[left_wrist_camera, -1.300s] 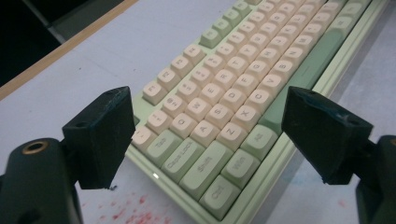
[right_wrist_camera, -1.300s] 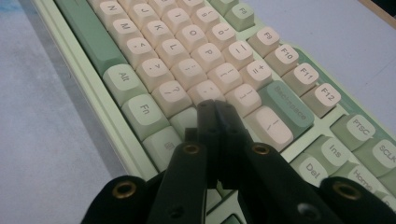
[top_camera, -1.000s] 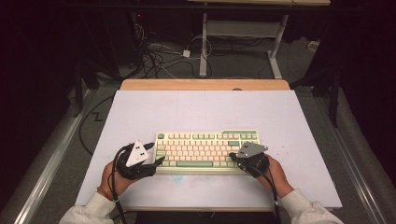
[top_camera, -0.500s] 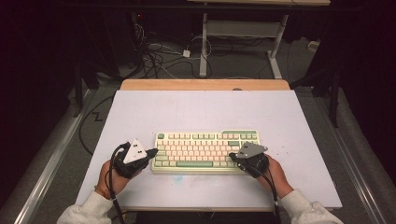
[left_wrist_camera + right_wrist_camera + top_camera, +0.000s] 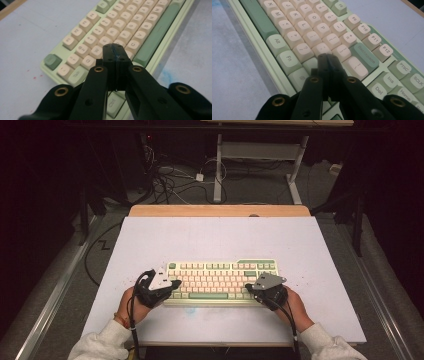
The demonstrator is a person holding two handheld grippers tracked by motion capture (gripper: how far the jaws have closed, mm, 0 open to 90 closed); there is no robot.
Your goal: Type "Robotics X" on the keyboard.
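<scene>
Two matte black tongs, both clenched with nothing between their jaws, flank one pale-green keyboard (image 5: pixel 220 282) with cream keycaps near the front of the white tabletop (image 5: pixel 215 237). Left tongs (image 5: pixel 175 284) hover over its left-end keys; right tongs (image 5: pixel 248 287), over keys whose legends read clearly in the gripper views.

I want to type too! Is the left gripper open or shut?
Shut. The left gripper has its jaws pressed together over the keyboard.
</scene>
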